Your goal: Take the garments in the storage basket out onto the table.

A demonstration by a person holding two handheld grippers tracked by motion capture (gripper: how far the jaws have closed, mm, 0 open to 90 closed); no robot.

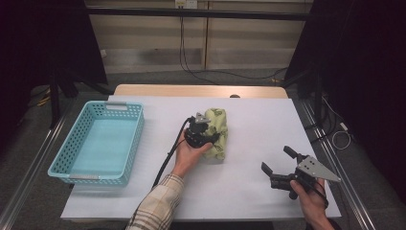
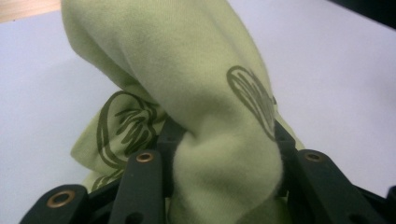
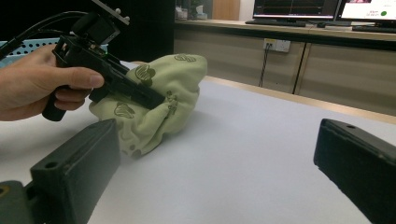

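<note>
A: How was the left gripper (image 2: pixel 224 154) set? And the basket (image 1: pixel 76 170)?

B: The basket stood well off to its left. Its jaws had pinched a thick fold of the green cloth (image 2: pixel 187 84), which bunched up between and ahead of them on the worktop (image 2: pixel 336 70).

A: Good enough to lift?

B: Probably, if it rose slowly and kept the fold deep. The right gripper (image 1: pixel 277 165) waited wide and empty, well right of the cloth.

One green cloth (image 1: pixel 218 132) bunched up mid-desk (image 1: pixel 258 120), one turquoise basket (image 1: pixel 98 143) off to the side, and two grippers in play: left gripper (image 1: pixel 207 134), right gripper (image 1: pixel 276 162).
</note>
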